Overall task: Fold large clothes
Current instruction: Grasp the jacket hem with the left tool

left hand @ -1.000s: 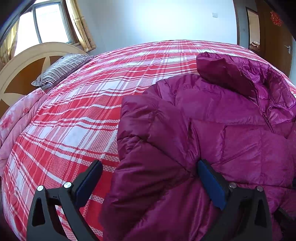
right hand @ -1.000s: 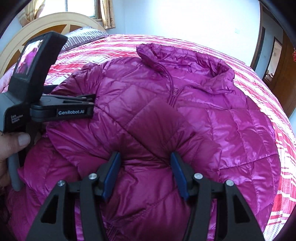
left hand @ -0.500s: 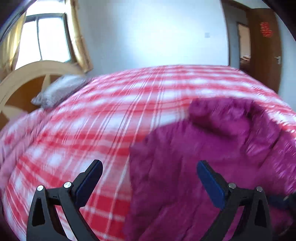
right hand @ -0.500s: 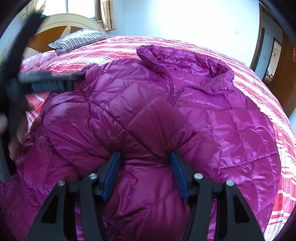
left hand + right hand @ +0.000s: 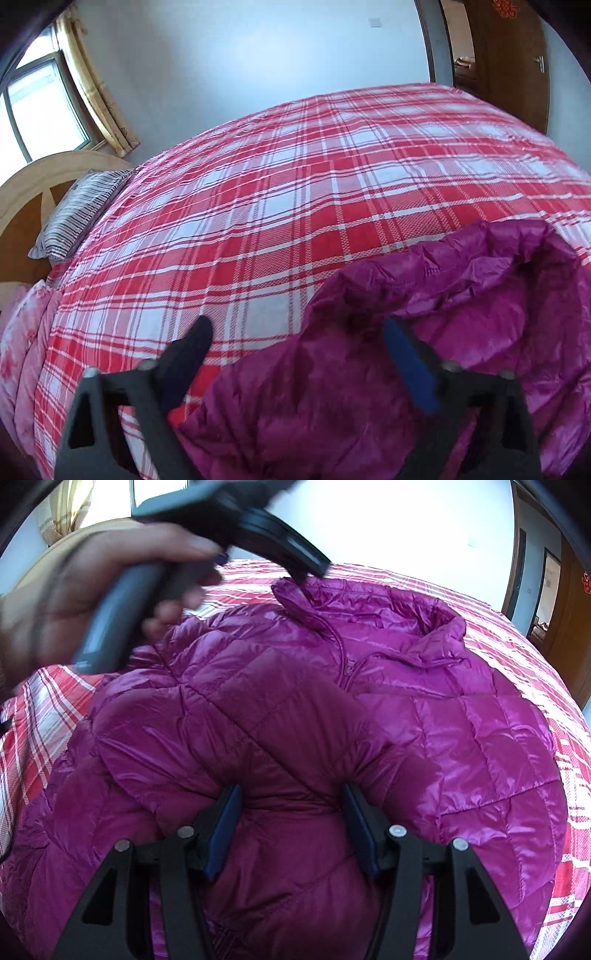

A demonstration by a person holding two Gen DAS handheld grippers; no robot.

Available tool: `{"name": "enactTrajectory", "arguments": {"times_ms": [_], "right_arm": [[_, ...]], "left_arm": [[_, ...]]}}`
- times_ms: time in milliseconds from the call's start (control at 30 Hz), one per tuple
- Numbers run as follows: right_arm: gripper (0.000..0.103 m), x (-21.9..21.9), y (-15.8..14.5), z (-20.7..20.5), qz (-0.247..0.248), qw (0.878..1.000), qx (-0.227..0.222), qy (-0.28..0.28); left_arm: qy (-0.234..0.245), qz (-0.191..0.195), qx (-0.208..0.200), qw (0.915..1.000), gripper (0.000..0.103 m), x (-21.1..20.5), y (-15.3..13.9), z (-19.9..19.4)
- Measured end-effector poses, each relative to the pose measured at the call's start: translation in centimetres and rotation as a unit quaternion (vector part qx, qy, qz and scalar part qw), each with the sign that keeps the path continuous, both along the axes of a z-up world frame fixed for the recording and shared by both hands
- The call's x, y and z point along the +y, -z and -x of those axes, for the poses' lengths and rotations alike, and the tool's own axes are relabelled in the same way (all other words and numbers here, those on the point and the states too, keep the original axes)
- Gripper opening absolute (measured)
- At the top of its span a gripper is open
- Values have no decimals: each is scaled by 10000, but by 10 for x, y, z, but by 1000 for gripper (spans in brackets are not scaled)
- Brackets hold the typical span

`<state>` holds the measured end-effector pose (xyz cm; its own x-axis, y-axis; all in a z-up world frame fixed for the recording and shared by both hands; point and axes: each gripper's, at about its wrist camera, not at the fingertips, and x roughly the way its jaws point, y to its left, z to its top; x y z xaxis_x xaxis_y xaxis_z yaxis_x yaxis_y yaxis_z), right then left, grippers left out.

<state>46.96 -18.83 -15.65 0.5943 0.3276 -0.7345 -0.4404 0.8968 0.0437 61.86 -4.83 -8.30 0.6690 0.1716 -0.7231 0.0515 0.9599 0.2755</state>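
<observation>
Left gripper [image 5: 299, 354] lifted from sleeve toward collar [image 5: 517, 266], jaws closing, nothing pinched; right gripper [image 5: 291, 819] clamps folded sleeve [image 5: 258, 716] on jacket [image 5: 480, 738].

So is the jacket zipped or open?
Zipped over the chest on the jacket: the zip line runs closed, only the collar gapes. Its lower front is hidden.

A: What sort of place is this?

B: A bedroom in a home. A wide bed [image 5: 332, 206] fills most of the view, covered in a red and white plaid sheet.

A: What else shows it?

B: A curved wooden headboard [image 5: 40, 184] stands at one end, with a striped pillow [image 5: 79, 212] against it and a pink floral quilt [image 5: 22, 343] beside that. A curtained window [image 5: 44, 107] lets in daylight, the walls are plain white, and a brown wooden door [image 5: 513, 62] stands open.
</observation>
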Motion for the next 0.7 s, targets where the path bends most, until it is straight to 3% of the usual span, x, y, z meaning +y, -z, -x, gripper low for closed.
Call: {"name": "enactTrajectory", "arguments": {"times_ms": [33,67,100,267,367,467,500,567,700], "right_arm": [[60,-1,0,-1,-30,10000,5,-3],[60,-2,0,-1,-57,10000,11,-6],[60,-2,0,1,-86,10000,14,-12],[61,-3,-1,0,-156,9999,18,-29],[62,-3,-2,0,-177,9998,19,-49],[63,-17,-12,-5,-605,9975,361,-111],[63,-27,-24,-9,-889,9947,513,-70],[66,-46,-57,-17,-1163,9925,355,103],[85,-68,-112,-62,-777,9963,-185,322]], "left_arm": [[63,-33,110,9999,39,-3,6,-3],[134,42,279,9995,7,-5,11,-6],[99,147,327,9993,7,-6,13,-4],[-63,451,-448,9980,7,-2,1,41],[-89,462,-544,9974,7,1,6,51],[-57,630,-502,9967,7,8,9,54],[-19,679,-517,9963,7,8,8,55],[61,705,-530,9961,7,8,7,55],[89,828,-514,9952,7,12,5,55]]}}
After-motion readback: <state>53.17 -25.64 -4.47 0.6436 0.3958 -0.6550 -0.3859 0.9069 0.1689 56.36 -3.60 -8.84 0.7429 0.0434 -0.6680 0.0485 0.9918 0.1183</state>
